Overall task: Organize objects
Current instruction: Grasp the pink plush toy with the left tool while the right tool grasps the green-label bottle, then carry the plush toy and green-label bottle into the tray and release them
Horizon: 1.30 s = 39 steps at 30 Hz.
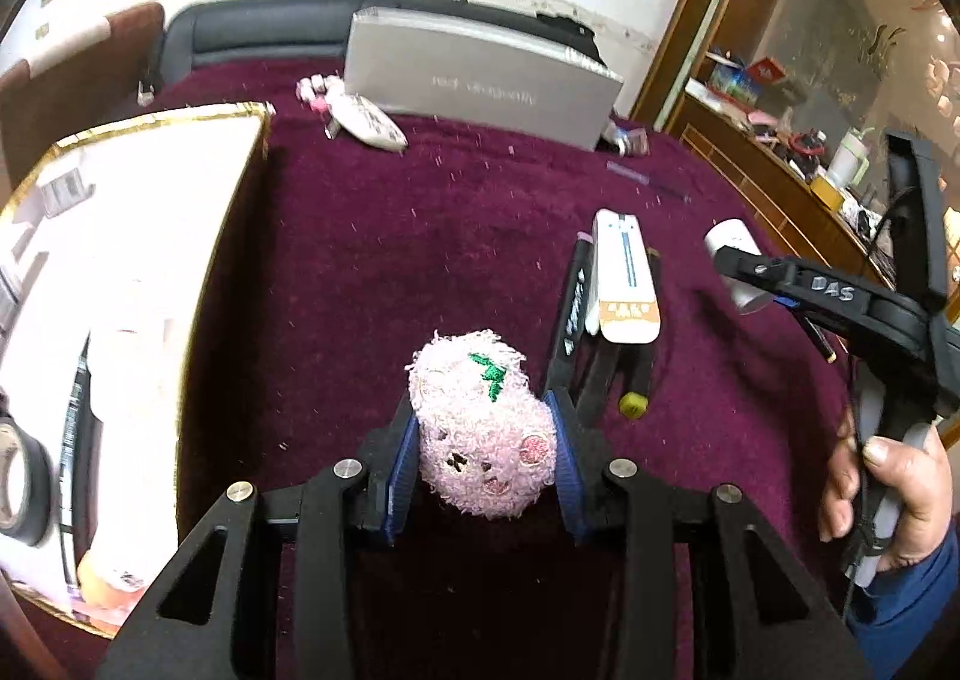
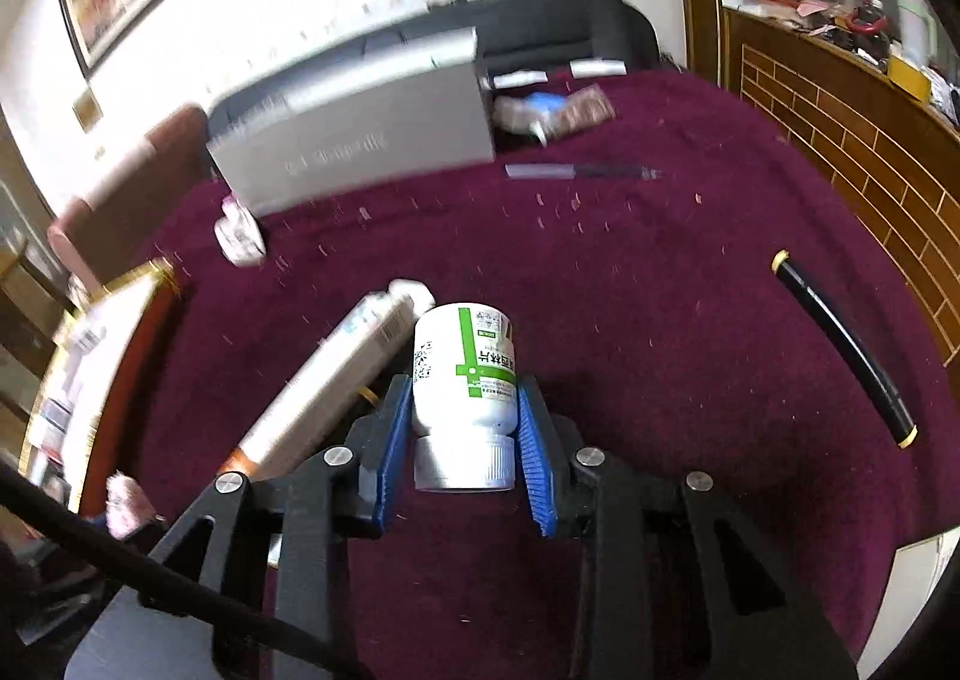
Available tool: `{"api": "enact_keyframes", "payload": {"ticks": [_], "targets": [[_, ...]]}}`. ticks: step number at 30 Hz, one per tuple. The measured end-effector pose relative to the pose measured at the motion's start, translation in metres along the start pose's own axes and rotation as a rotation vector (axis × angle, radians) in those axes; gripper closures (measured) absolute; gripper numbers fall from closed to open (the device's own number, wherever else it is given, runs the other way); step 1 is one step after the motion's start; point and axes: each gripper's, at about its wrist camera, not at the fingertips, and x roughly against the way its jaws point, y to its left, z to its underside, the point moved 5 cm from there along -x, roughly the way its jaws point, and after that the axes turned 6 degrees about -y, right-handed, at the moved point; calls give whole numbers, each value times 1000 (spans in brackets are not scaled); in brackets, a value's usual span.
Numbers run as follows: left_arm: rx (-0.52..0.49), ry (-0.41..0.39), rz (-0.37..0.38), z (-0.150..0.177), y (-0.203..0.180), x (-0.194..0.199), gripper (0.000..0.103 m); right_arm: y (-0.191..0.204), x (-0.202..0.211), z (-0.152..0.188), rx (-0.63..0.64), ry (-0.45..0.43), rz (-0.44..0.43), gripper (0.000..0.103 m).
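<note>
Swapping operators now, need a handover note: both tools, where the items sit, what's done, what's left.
Left tool: shut on the pink plush toy.
Right tool: shut on the white pill bottle, cap toward the camera.
On the maroon cloth: white tube lying beside the bottle, black marker to the right, grey box at the back, small packets by it.
White gold-edged tray at left already holds several items.
Done: both grasps made.
Left: probably place both, then clear the loose items.
</note>
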Motion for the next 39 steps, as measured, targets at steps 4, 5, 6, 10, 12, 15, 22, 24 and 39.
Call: {"api": "enact_keyframes", "payload": {"ticks": [4, 5, 6, 10, 12, 15, 22, 24, 39], "targets": [[-40, -86, -80, -7, -1, 14, 69, 10, 14, -5, -6, -52, -47, 72], [-49, -96, -95, -7, 0, 16, 69, 15, 16, -5, 2, -60, -60, 72], [-67, -112, -117, -7, -1, 21, 69, 19, 16, -6, 8, -61, -63, 72], [-124, -183, -211, -9, -2, 41, 68, 42, 17, 2, 34, -44, -120, 72], [-142, -213, -239, -8, -1, 52, 68, 55, 21, 7, 59, -37, -141, 72], [-162, -240, -268, -6, 4, 67, 68, 79, 25, 12, 91, -26, -184, 72], [-137, -288, -337, -6, 38, 100, 68, 135, 37, 30, 141, 11, -272, 72], [-118, -293, -345, -5, 50, 108, 68, 147, 37, 34, 152, 24, -282, 72], [18, -276, -372, -13, 137, 121, 68, 237, 29, 62, 271, 122, -361, 72]]}}
